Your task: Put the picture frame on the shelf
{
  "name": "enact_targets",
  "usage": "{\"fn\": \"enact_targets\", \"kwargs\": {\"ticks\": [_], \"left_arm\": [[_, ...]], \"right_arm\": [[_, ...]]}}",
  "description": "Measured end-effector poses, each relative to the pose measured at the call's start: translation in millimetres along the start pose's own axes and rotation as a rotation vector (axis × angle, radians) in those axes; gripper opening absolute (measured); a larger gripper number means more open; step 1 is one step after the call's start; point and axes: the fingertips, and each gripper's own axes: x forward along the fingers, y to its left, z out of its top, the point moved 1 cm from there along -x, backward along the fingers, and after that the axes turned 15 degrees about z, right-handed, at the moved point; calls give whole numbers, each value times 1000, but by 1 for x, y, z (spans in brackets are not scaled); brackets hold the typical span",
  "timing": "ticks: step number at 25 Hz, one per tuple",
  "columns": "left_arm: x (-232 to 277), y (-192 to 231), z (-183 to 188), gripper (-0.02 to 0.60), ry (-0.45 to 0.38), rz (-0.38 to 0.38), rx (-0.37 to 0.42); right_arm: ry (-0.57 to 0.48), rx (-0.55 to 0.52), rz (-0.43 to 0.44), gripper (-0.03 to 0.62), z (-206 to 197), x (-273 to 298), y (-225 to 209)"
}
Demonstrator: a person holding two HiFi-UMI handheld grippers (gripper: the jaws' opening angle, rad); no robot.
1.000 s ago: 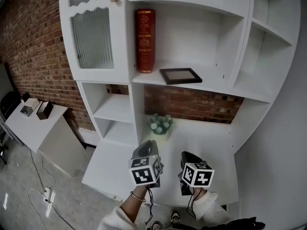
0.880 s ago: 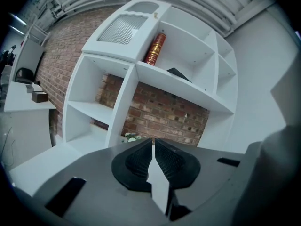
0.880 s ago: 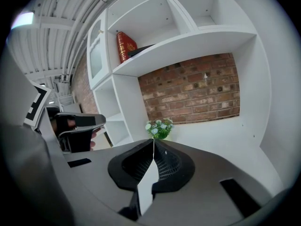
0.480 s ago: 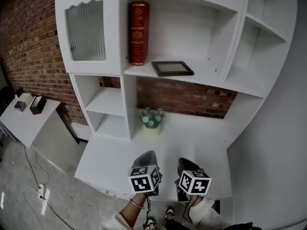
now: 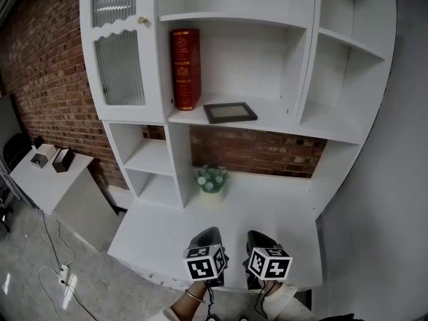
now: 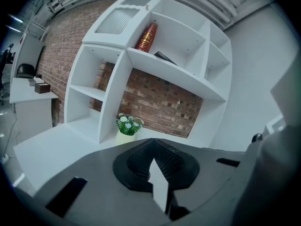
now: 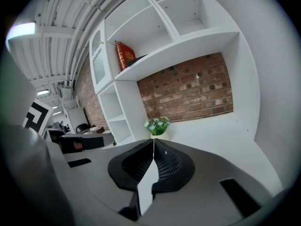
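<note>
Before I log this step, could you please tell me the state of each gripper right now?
Left gripper: closed, holding nothing.
Right gripper: closed, holding nothing.

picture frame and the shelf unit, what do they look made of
Picture frame: dark, matte moulding, likely painted wood or plastic; its grey centre may be glass, hard to tell. Shelf unit: flat white panels with a smooth, even, low-sheen face, probably painted or laminated board.
</note>
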Motion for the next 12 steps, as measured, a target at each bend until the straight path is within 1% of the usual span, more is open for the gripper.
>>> {"fn": "enact_targets", "kwargs": {"ticks": [3, 8, 12], "left_arm": [[2, -3, 3, 8, -10, 30, -11], [1, -10, 2, 8, -12, 59, -2], [1, -13, 2, 8, -18, 78, 3]], "right_arm": [[14, -28, 14, 25, 1, -3, -5], [37, -24, 31, 25, 1, -6, -17], [54, -67, 55, 23, 5, -7, -15]]}}
